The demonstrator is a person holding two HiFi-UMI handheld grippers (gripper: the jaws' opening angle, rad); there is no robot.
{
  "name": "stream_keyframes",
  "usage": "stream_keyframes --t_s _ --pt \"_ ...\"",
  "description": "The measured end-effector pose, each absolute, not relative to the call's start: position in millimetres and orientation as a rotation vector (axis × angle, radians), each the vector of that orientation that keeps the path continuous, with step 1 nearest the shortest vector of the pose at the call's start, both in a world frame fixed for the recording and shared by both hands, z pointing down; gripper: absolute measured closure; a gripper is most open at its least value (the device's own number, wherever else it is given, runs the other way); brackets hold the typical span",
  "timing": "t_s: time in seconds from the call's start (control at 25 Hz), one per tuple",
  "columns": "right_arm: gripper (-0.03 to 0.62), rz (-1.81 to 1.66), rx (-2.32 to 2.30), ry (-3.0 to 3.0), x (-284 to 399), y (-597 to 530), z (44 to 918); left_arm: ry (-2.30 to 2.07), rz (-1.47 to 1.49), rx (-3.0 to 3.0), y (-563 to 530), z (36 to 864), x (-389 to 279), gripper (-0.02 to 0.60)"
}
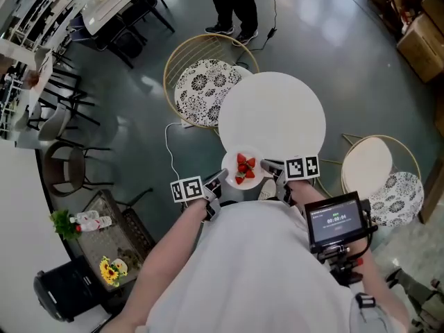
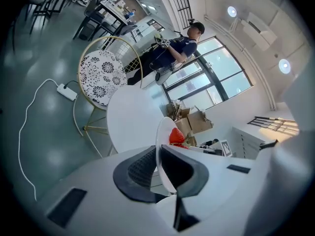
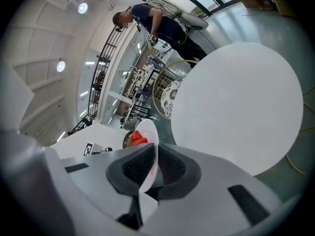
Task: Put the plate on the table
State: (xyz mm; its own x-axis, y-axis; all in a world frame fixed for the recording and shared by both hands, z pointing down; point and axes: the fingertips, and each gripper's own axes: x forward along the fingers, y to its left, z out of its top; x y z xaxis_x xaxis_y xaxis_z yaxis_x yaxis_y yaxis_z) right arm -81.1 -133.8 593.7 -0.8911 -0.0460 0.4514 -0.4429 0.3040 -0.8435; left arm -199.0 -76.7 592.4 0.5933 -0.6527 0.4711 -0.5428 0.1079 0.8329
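Plate (image 1: 229, 164): one, carrying strawberries (image 1: 244, 168), at the table's (image 1: 277, 113) 6 o'clock edge.
Left gripper (image 1: 220, 179): clamped on its 9 o'clock rim.
Right gripper (image 1: 269, 166): clamped at 3 o'clock.
Chairs (image 1: 201, 89): two.

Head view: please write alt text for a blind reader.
A small white plate of strawberries is clamped at opposite rims by the left gripper and the right gripper, at the near edge of a round white table. A chair with a patterned cushion stands beyond.

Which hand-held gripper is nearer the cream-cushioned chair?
Right. The right hand-held gripper grips the plate rim on the side toward the cream-cushioned chair; the left hand-held gripper grips the opposite rim, farther off.
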Motion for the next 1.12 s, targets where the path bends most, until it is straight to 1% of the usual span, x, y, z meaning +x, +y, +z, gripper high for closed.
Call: stream_keyframes --t_s 0.44,1.12 --pt "0.571 1.635 0.450 -2.182 -102 -168 614 -1.070 -0.035 1.527 -113 605 -221 0.563" --pt "0.571 1.775 0.781 -2.022 -143 -248 661 -0.836 0.256 1.555 -227 658 -272 0.561"
